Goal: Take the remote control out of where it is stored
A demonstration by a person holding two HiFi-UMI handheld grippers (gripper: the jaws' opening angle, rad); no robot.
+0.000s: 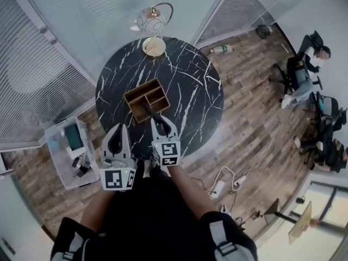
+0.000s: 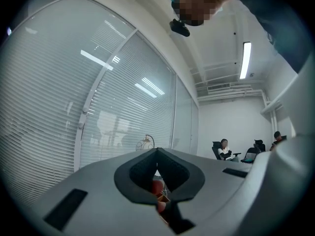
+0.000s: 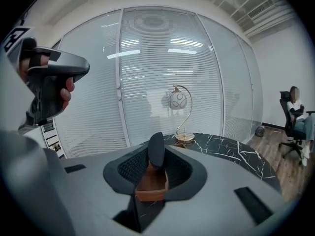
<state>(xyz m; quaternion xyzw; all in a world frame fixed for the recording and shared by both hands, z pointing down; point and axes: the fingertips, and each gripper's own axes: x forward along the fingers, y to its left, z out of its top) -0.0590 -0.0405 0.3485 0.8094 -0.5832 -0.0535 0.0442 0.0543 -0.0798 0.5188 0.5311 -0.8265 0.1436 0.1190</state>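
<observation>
Right hand-held gripper (image 3: 156,154) is clamping the remote control (image 3: 156,141) just above the wooden organizer (image 1: 141,87), so removal is looking nearly done. Left hand-held gripper (image 2: 157,151) is hanging closed, empty.

Readable txt: none.
Left cube (image 1: 117,179), right cube (image 1: 167,153): b/w square codes only, no letters/nos.

The round table (image 1: 201,91) at centre frame is showing black marble with white veins. The wooden organiser (image 1: 140,105) is showing warm brown. The remote control (image 3: 156,141) is looking matte black. The right gripper (image 3: 156,156) is showing grey shells, black pads and black-and-white square markers. The lamp (image 1: 154,34), upper centre, is gleaming gold, its globe white.
</observation>
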